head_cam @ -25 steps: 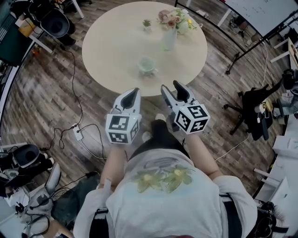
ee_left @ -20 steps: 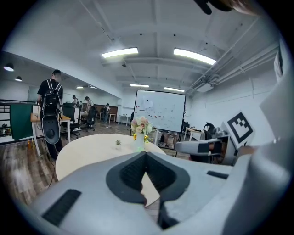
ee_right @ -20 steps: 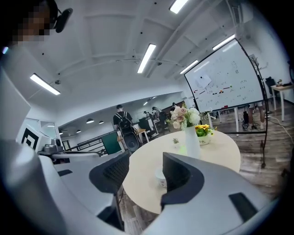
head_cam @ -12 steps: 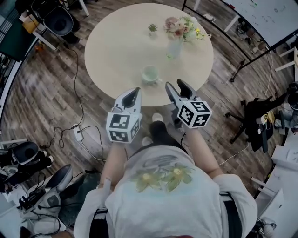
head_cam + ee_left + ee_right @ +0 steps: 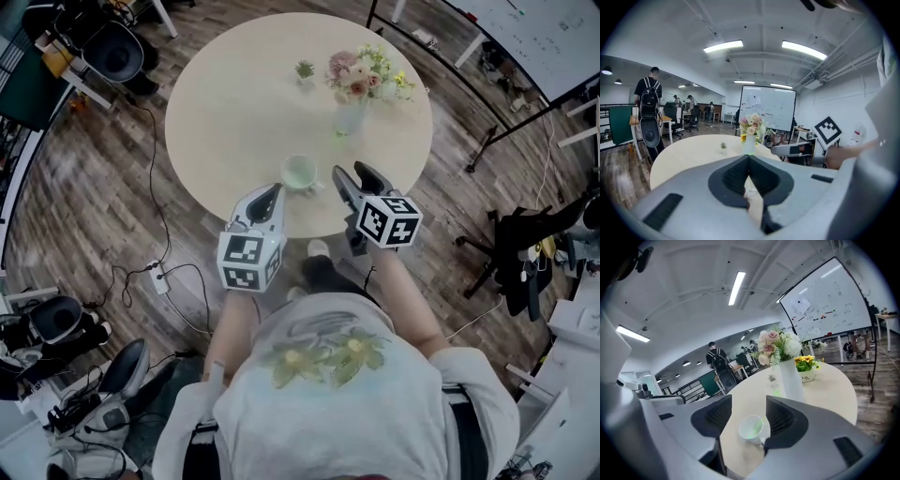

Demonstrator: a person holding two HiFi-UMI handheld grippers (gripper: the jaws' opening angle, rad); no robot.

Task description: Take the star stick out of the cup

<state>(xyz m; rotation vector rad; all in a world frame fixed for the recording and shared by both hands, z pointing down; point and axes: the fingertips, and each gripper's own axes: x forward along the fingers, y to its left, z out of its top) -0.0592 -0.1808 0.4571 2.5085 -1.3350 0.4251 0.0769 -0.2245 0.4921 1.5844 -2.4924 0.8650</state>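
I've stepped in: cup [image 5: 300, 172] now at 12 o'clock off my parted right gripper [image 5: 350, 173] (left gripper [image 5: 272, 192] closed), stick [image 5: 753, 429] nearly reachable.

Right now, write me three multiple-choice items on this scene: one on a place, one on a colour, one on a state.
1. Where on the table does the cup stand?
A. At the far rim
B. By the near rim, close to the right gripper
C. Dead centre

2. What colour is the table top?
A. Black
B. Red
C. Cream

3. How do the right gripper's tongs stand?
A. Apart, gripping nothing
B. Shut on the cup
C. Shut together, empty

Key:
1 B: in the head view the cup sits by the near rim, and the vase stands farther in.
2 C: the bare top is pale cream.
3 A: the right gripper view shows a clear gap between the tongs, with nothing clamped.
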